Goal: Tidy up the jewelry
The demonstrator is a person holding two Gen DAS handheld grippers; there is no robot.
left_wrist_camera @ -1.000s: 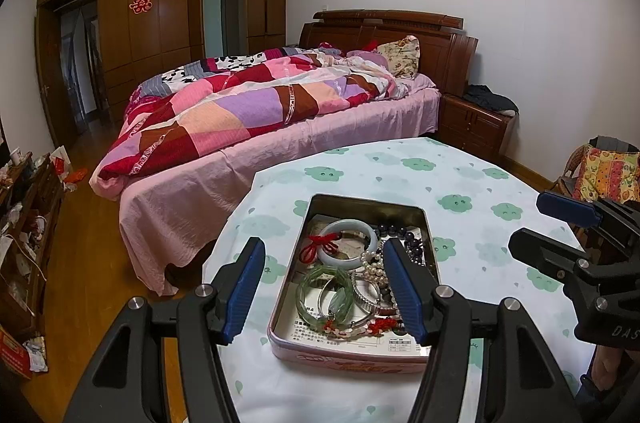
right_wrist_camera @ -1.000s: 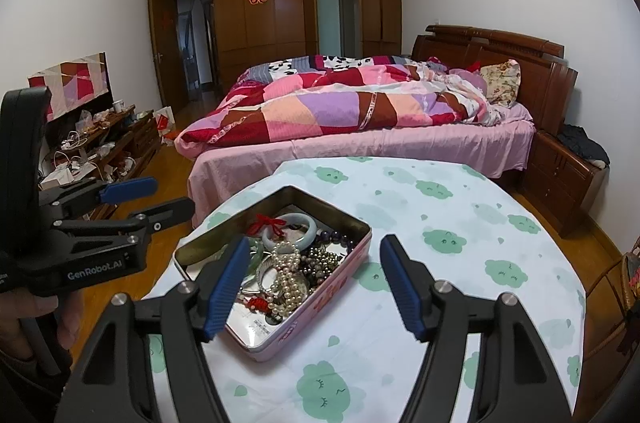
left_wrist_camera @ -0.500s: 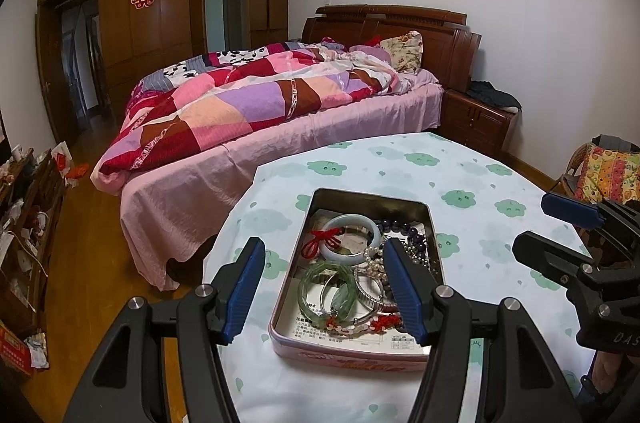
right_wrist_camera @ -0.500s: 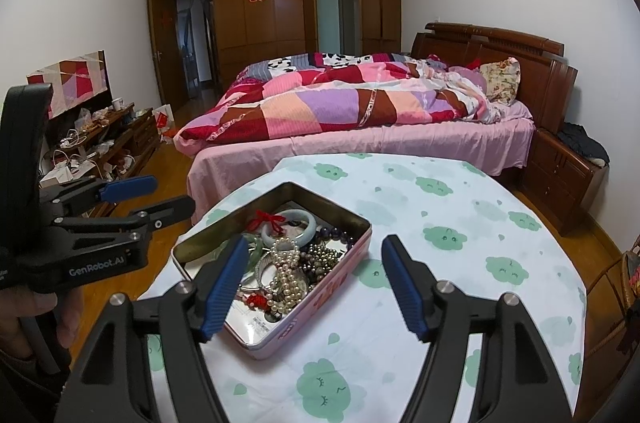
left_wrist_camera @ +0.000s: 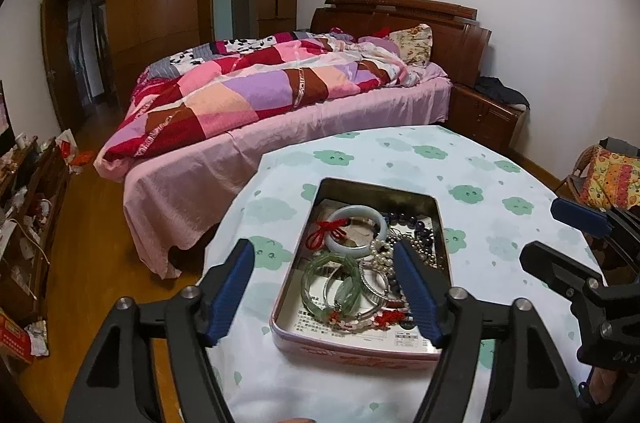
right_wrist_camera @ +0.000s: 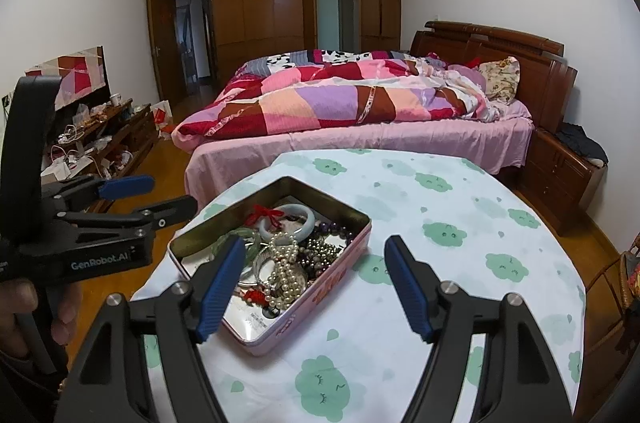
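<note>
A pink metal tin (left_wrist_camera: pixel 352 351) (right_wrist_camera: pixel 344 273) sits on the round table. It holds a pale jade bangle (left_wrist_camera: pixel 356 247) (right_wrist_camera: pixel 308 223) with a red tassel (left_wrist_camera: pixel 326 233), green bangles (left_wrist_camera: pixel 344 287), white pearl strands (right_wrist_camera: pixel 284 263) and dark beads (left_wrist_camera: pixel 420 227). My left gripper (left_wrist_camera: pixel 324 287) is open and empty, just above the tin's near end. My right gripper (right_wrist_camera: pixel 314 283) is open and empty, hovering over the tin's right side. Each gripper shows in the other's view, the right gripper (left_wrist_camera: pixel 560 235) and the left gripper (right_wrist_camera: pixel 160 195).
The table has a white cloth with green clouds (right_wrist_camera: pixel 444 235) (left_wrist_camera: pixel 468 193). A bed with a patchwork quilt (right_wrist_camera: pixel 340 103) stands behind it. A low cluttered cabinet (right_wrist_camera: pixel 96 143) lines the left wall, a nightstand (right_wrist_camera: pixel 560 175) stands at the right.
Both grippers have drifted slightly; the tin sits a little lower and closer in the left wrist view. Nothing was gripped or moved in the tin.
</note>
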